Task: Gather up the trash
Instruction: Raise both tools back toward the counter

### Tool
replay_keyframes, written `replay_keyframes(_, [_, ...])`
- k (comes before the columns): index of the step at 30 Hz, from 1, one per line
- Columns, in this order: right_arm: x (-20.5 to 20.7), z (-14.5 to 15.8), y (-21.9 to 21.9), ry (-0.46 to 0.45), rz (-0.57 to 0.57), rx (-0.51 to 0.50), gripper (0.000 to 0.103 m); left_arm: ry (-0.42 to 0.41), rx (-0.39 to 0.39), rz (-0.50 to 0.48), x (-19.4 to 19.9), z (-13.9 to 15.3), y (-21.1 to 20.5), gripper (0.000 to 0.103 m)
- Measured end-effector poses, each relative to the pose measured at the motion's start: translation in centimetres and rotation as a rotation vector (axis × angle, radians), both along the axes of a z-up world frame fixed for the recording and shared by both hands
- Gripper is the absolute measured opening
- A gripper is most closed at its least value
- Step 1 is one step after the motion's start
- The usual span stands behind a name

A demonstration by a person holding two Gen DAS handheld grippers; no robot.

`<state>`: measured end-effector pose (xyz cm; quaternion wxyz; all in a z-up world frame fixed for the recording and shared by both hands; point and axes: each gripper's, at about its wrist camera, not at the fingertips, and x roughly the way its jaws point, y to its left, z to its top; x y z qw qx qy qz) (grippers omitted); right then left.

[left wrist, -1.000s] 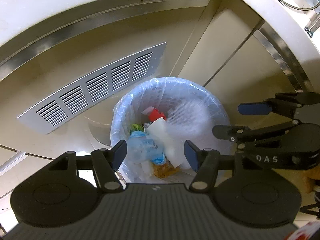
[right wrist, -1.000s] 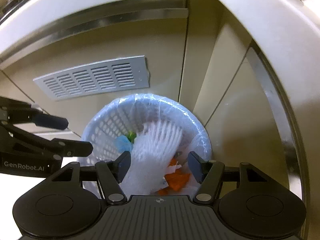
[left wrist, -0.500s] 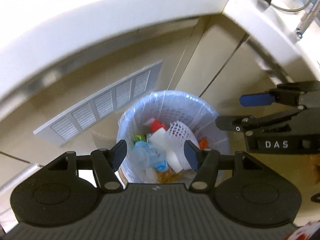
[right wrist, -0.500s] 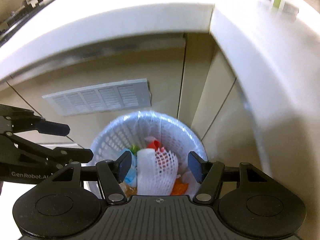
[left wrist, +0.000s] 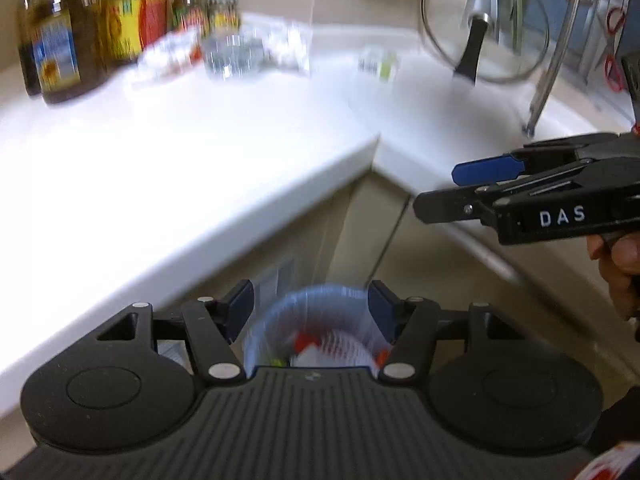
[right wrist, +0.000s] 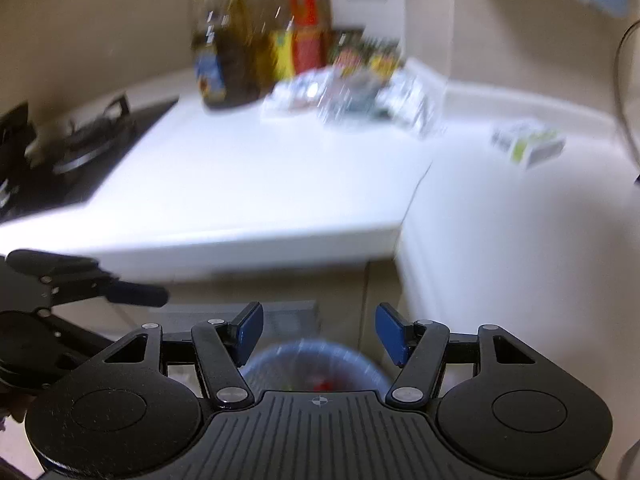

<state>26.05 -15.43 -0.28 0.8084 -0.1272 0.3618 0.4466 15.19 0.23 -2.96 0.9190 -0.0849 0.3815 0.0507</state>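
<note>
White L-shaped bench [left wrist: 200,152] fills both blurred views, with oil bottles [right wrist: 224,60] at the back corner, crinkled clear wrappers [right wrist: 352,96] beside them and a small green-white box [right wrist: 528,144] further right. Lined trash bin [left wrist: 312,328] sits on the floor below the bench corner, holding mixed trash. Left tool [left wrist: 310,312] and right tool [right wrist: 318,334] both spread, nothing between the pads.

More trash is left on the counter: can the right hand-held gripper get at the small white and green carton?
Probably yes: the right hand-held gripper is open and empty, and the white counter up to the small white and green carton looks bare.
</note>
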Motion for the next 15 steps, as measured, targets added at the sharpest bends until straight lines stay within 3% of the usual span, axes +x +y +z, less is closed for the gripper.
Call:
replay_keyframes(3, [1.5,1.4,-0.1,-0.039,-0.035,0.04,0.062,-0.058,0.029,0.021,1.1,1.8,0.5,0.061])
replay_keyframes(6, [3.6,2.6,0.1,-0.073,-0.061,0.07,0.062,-0.11,0.066,0.05,2.7,3.8,1.1,0.072])
replay_keyframes(8, [5.3,3.4,0.4,-0.098,-0.073,0.085,0.062,-0.138,0.073,0.071,4.1,4.7,1.5,0.073])
replay_keyframes(15, [11.9,5.0,-0.1,-0.138,-0.128,0.142,0.062,-0.155,0.138,0.119,9.0,6.1,3.3,0.075])
